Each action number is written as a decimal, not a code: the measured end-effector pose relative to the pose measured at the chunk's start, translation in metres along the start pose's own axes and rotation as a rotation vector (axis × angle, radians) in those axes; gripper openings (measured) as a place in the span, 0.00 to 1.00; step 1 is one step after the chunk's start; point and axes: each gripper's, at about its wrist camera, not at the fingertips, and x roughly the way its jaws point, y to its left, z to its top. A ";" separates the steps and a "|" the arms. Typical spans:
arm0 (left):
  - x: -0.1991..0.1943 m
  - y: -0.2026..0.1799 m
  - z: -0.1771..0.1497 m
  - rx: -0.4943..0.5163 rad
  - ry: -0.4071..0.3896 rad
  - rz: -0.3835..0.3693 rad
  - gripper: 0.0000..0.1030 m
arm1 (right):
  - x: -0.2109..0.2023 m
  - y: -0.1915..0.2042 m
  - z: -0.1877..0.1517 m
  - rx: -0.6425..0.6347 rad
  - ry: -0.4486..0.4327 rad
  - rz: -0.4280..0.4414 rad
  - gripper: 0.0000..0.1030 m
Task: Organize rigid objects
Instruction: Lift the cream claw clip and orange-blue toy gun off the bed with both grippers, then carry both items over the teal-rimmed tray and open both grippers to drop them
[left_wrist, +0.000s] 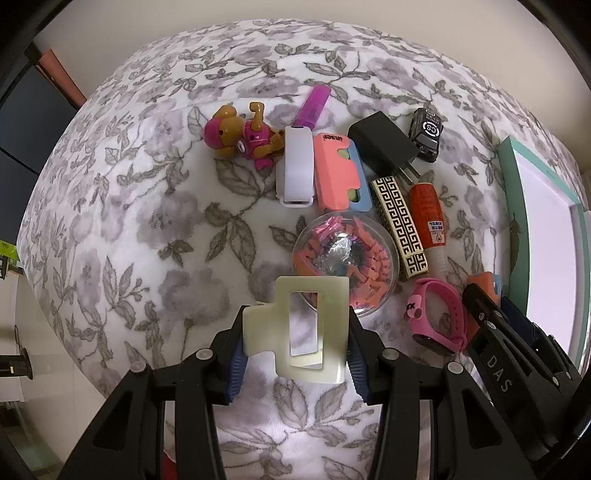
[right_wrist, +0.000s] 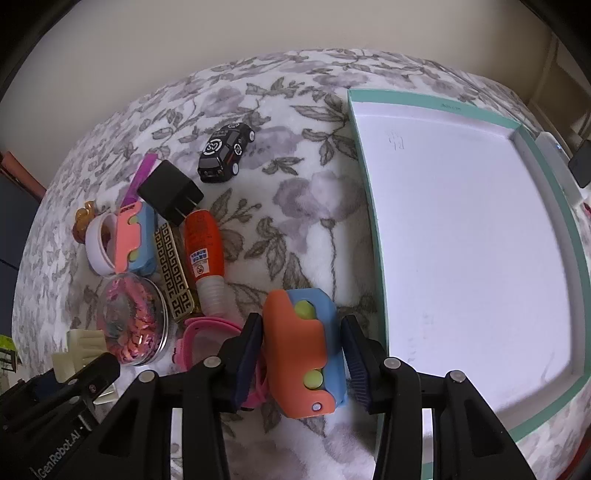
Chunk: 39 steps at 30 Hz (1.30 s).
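The left gripper clamps a cream hair claw clip; the right gripper grips an orange-and-blue toy beside the teal-rimmed box.

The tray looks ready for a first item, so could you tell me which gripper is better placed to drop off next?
Right. The right gripper brackets the orange-and-blue toy beside the tray edge. The left gripper holds the cream clip farther off, behind the dish.
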 end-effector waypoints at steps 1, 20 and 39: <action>0.000 0.000 0.000 -0.002 0.000 -0.001 0.47 | -0.001 0.000 0.000 -0.002 0.000 0.001 0.45; -0.017 -0.002 0.004 -0.007 -0.081 -0.004 0.47 | -0.027 -0.005 0.008 0.023 -0.088 0.048 0.44; -0.027 -0.034 0.009 0.054 -0.106 -0.055 0.47 | -0.062 -0.022 0.022 0.048 -0.186 0.054 0.44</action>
